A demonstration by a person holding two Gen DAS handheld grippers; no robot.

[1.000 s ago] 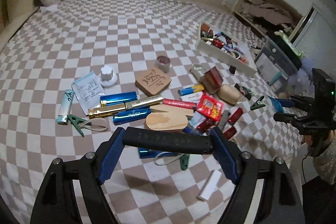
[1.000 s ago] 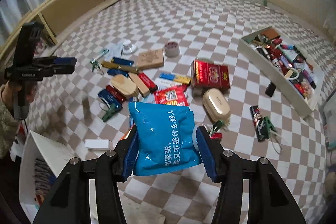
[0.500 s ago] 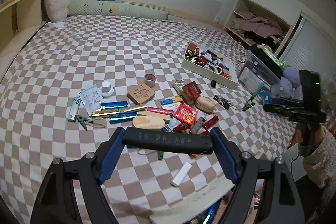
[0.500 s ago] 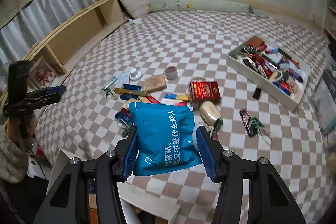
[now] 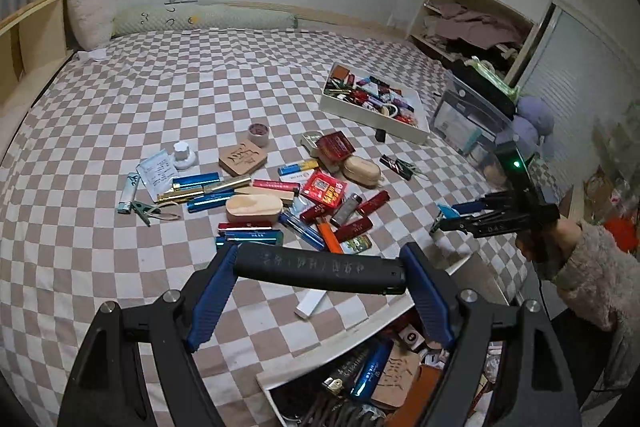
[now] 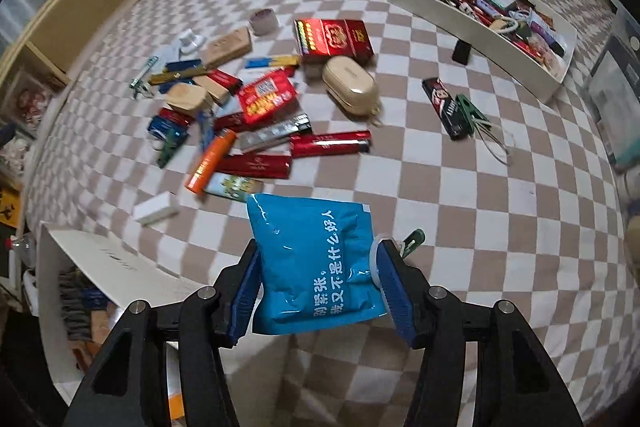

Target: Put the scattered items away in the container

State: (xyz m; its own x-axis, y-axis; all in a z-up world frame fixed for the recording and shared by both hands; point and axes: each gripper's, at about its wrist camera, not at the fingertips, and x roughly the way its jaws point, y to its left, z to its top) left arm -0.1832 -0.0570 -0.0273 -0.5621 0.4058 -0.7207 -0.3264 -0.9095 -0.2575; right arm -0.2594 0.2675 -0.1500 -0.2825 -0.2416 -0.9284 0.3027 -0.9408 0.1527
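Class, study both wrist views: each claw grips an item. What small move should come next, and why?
Probably lower the left claw, shut on the black bar, toward the open white box just beneath it and release. That box already holds tidied items. The right claw, gripping the blue packet, sits farther from that box.

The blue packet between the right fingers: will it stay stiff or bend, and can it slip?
The blue packet looks soft: its film is creased, so it probably sags. The glossy surface may slip. It seems light.
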